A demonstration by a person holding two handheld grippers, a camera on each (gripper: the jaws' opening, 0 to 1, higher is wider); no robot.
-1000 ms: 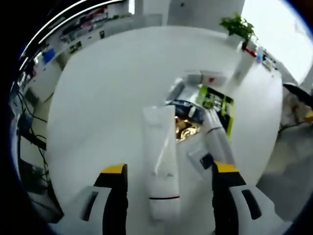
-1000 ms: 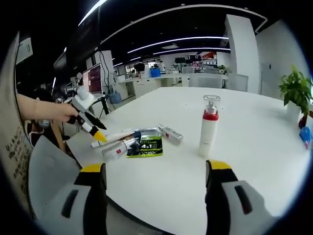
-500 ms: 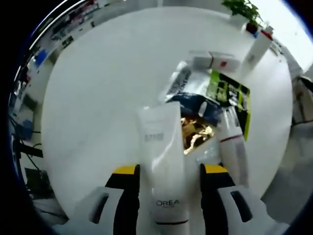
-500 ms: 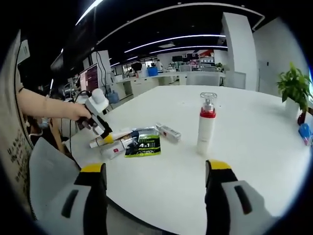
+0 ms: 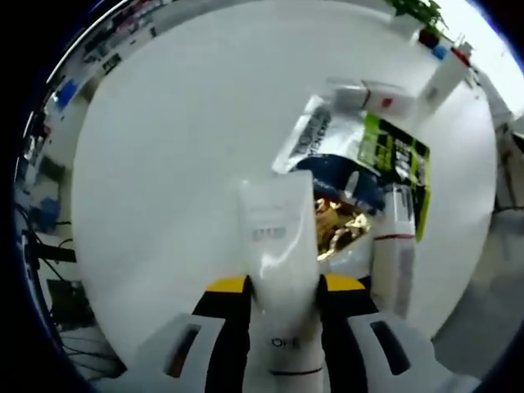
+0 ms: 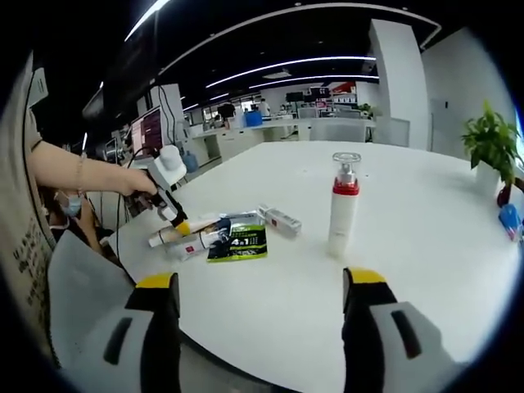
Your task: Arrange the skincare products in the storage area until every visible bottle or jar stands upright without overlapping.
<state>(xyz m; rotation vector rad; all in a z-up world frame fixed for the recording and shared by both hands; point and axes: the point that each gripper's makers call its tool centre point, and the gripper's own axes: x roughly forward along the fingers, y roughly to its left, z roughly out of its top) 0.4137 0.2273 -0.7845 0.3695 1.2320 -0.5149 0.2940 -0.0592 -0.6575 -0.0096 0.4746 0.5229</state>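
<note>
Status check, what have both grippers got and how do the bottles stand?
Left gripper shut on white tube, lying flat. Right gripper open, holds nothing. Pump bottle upright; other tubes and sachets lie heaped beside the tube.

white tube lower end cut off; its label partly hidden between the claw's jaws.

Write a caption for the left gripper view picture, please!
Left gripper closes on a flat white tube beside scattered sachets.

Wide bare bench lies around the upright pump bottle (standing well apart); lying tubes and sachets crowd the near-left edge.
</note>
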